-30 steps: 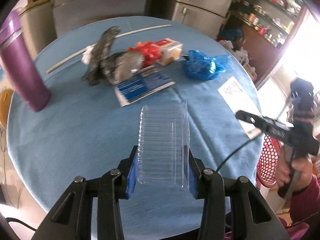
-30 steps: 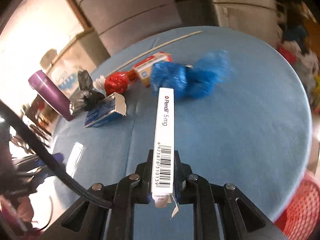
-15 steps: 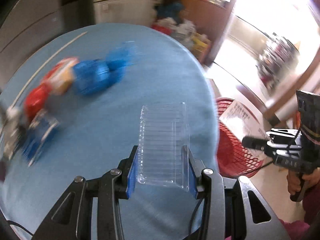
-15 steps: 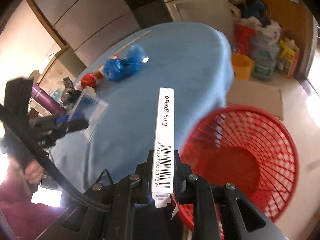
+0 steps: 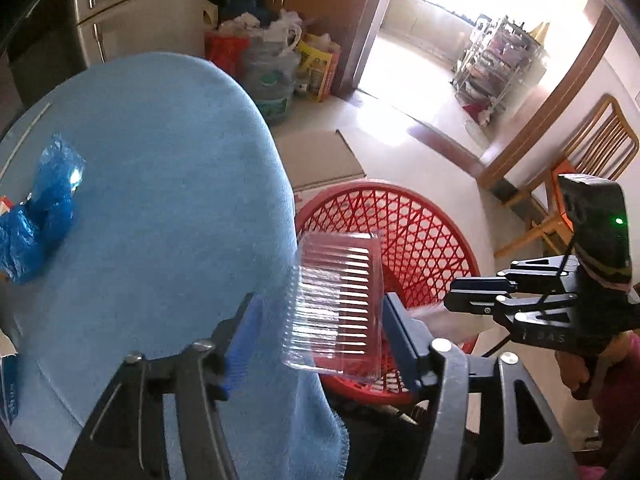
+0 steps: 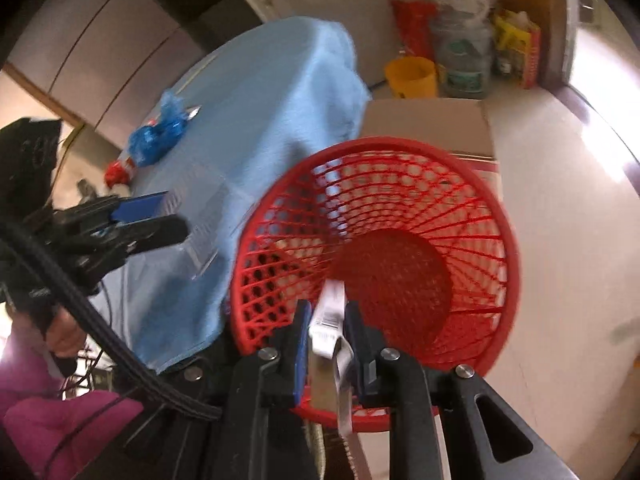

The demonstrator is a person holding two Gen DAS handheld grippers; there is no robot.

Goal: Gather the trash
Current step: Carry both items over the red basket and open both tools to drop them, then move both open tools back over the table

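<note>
- the left gripper (image 5: 320,332) has its jaws spread wide; a clear plastic tray (image 5: 334,304) sits between the blue pads, leaning against the right-hand one with a gap to the left-hand one, so no firm squeeze shows.
- in the left wrist view that tray hangs over the edge of the table (image 5: 160,200), partly above the red basket (image 5: 420,232) on the floor.
- the right gripper (image 6: 327,332) has its jaws opened a little around a white medicine box (image 6: 330,316); a gap shows on each side and the box is tilted and blurred, its tip pointing down into the basket (image 6: 508,240).
- only the right wrist view looks straight into the basket: the round solid bottom is bare red.
- only the left wrist view shows the bright doorway, a wooden chair (image 5: 580,168) and a metal rack (image 5: 496,64) far back.
- both views show the crumpled blue bag (image 5: 40,216) lying on the blue cloth, well apart from the basket; the right view adds a red wrapper (image 6: 116,172) just beyond it.
- each camera catches the other gripper from the side: the right gripper (image 5: 472,296) appears at the right edge of the left view, the left gripper (image 6: 160,216) with the faint clear tray (image 6: 204,240) at the left of the right view.
- a yellow bucket (image 6: 412,76) and a water jug (image 6: 464,68) stand on the floor beyond the table.
</note>
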